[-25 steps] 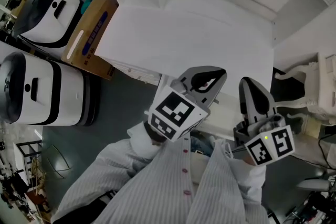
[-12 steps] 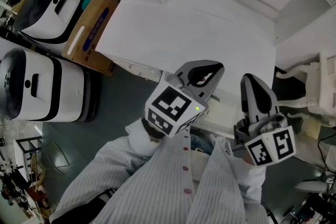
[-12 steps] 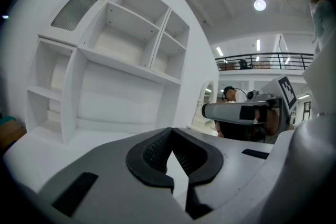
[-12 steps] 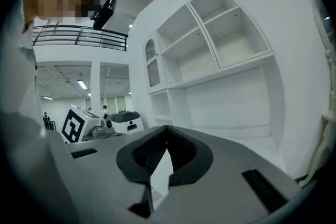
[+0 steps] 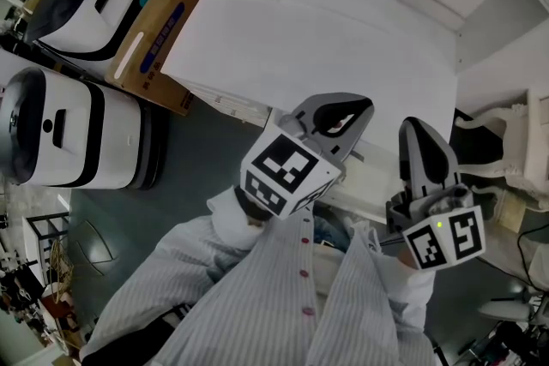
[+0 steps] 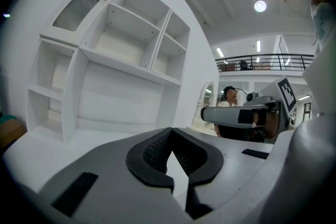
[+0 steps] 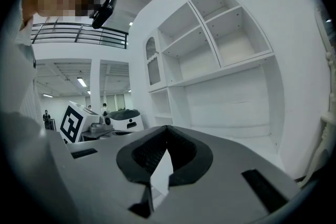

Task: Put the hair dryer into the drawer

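At far left stand two white-and-black wheeled machines (image 5: 73, 141); a cardboard box (image 5: 159, 39) sits just beside the white desk (image 5: 317, 39), whose top shows bare, with white open shelving (image 6: 121, 60) at its far side; the left gripper (image 5: 339, 116) hovers over the desk's near edge, jaws together on nothing; the right gripper (image 5: 422, 137), just beside it, is likewise closed and empty; a carved white furniture piece (image 5: 515, 141) is cut off at right. No hair dryer appears in any view, so its place cannot be told; this fits a dryer already shut away in a drawer, or one lying out of sight. The desk's front, where a drawer would sit, is hidden under the grippers and the person's striped shirt (image 5: 257, 296).
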